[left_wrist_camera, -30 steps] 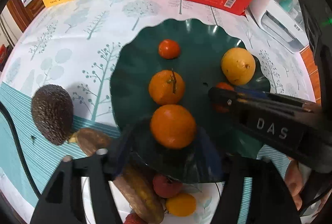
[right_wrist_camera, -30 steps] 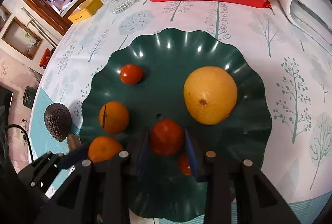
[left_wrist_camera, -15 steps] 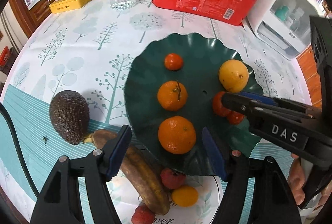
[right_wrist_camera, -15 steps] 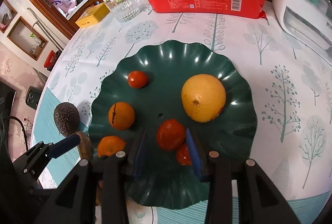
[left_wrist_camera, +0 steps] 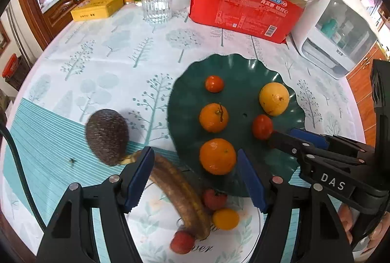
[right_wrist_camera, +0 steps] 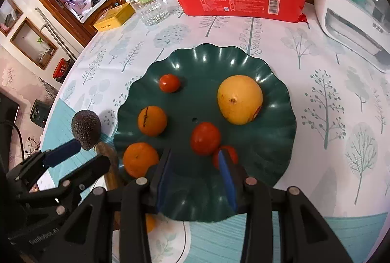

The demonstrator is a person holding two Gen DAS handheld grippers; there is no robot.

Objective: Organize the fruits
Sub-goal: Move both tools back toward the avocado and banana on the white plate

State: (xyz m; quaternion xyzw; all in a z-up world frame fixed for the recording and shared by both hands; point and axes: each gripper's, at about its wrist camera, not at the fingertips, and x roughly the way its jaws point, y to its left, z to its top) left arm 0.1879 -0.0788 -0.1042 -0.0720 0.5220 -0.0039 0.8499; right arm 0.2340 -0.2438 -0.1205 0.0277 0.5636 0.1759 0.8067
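Tree-printed bench cloth under my green plate [right_wrist_camera: 275, 141], both my left gripper [left_wrist_camera: 195, 175] and right gripper [right_wrist_camera: 195, 170] gaping empty; soft banana [left_wrist_camera: 180, 192] probably bruises, so grip mid-length gently.

- One dark green scalloped plastic plate [right_wrist_camera: 273, 82].
- Two round orange tangerines [left_wrist_camera: 213, 117], [left_wrist_camera: 217, 156].
- One large round yellow citrus fruit [right_wrist_camera: 240, 99].
- Three small red tomatoes on the green plate [right_wrist_camera: 170, 83], [right_wrist_camera: 205, 138], [right_wrist_camera: 229, 153].
- One dark, bumpy avocado [left_wrist_camera: 107, 136].
- One long, browned banana [left_wrist_camera: 180, 192].
- Two red strawberries [left_wrist_camera: 214, 199], [left_wrist_camera: 182, 241].
- One small round yellow-orange fruit [left_wrist_camera: 225, 219].
- One clear ribbed drinking glass [left_wrist_camera: 156, 5].
- One flat yellow box [left_wrist_camera: 97, 7].
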